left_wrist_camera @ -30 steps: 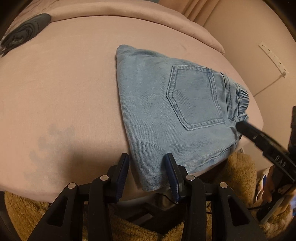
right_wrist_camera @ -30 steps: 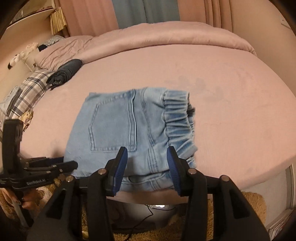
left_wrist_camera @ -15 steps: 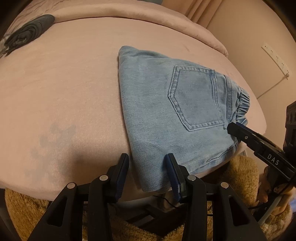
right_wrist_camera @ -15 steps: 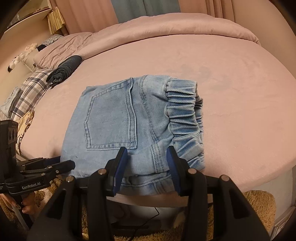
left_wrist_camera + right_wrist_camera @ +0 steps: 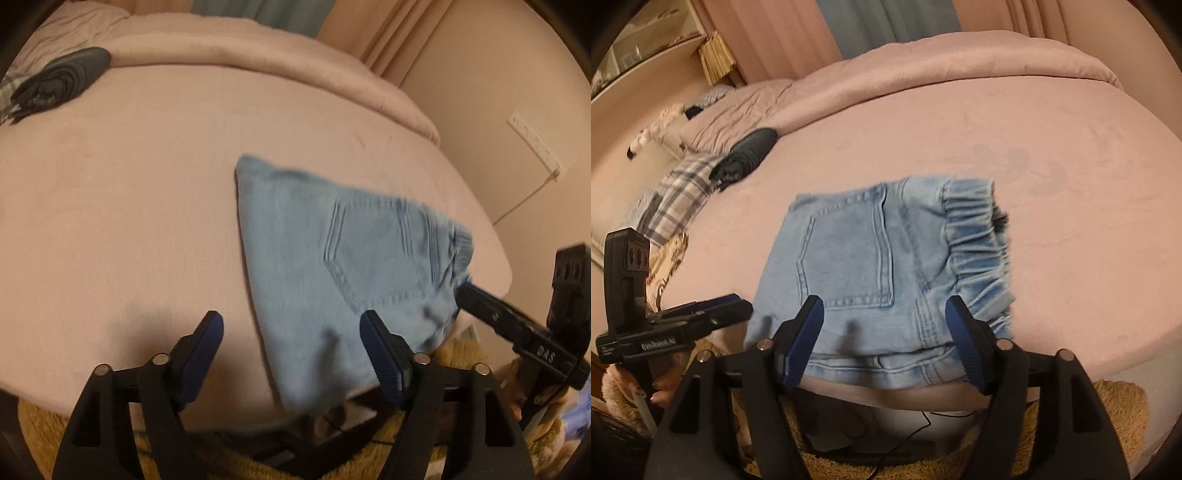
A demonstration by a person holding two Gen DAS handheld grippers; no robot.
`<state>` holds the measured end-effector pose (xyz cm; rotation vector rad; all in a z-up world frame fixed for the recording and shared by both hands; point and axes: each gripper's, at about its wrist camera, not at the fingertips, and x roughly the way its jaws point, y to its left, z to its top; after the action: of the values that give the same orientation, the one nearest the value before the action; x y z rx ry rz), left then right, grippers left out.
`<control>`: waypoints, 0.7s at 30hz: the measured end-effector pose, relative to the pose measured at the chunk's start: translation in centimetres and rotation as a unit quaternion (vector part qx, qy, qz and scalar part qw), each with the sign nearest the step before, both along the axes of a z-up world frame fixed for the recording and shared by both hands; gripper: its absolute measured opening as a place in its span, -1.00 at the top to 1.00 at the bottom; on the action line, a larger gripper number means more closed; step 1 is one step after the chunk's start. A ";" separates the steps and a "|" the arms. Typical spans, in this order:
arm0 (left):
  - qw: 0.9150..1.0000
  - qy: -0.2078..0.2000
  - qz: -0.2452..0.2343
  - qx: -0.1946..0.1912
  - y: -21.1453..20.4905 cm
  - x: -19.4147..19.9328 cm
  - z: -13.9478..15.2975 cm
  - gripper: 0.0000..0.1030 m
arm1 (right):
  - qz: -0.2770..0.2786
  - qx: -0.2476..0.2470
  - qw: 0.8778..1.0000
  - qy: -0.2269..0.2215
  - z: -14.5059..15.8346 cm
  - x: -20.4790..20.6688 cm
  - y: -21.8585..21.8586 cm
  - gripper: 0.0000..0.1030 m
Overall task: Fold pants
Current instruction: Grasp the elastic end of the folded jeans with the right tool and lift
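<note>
I count one pair of folded pants (image 5: 886,273) at the bed's (image 5: 1052,155) near edge. My left gripper (image 5: 291,354) and right gripper (image 5: 886,332), two in all, have just spread open, pinching nothing.

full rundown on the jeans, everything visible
The jeans are light-blue washed denim, folded into a compact, roughly square stack. A stitched back pocket faces up; the gathered elastic waistband runs along one side. They lie flat on the pink bed cover, at its near edge, one corner slightly overhanging. Nothing grips them: both grippers' jaws have just been opening, pads clear of the denim.
</note>
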<state>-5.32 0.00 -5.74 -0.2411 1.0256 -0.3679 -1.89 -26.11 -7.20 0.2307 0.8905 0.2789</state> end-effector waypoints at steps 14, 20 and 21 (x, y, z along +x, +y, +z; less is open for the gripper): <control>0.999 0.036 -0.008 -0.008 -1.6 3.8 -3.9 -0.51 | -0.060 -0.008 0.998 0.004 -0.8 0.8 -3.5 -0.64; 0.999 0.029 -0.039 0.003 -3.5 5.5 -4.8 -0.83 | -0.031 0.042 0.998 0.034 -2.9 1.9 -3.9 -0.64; 0.999 0.027 -0.043 0.016 -4.0 5.7 -4.6 -0.83 | -0.023 0.049 0.998 0.036 -3.1 2.1 -3.8 -0.64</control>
<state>0.41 -4.04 -10.37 -0.1794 1.0969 -0.4239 0.25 -29.87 -10.34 0.3537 0.9424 0.2744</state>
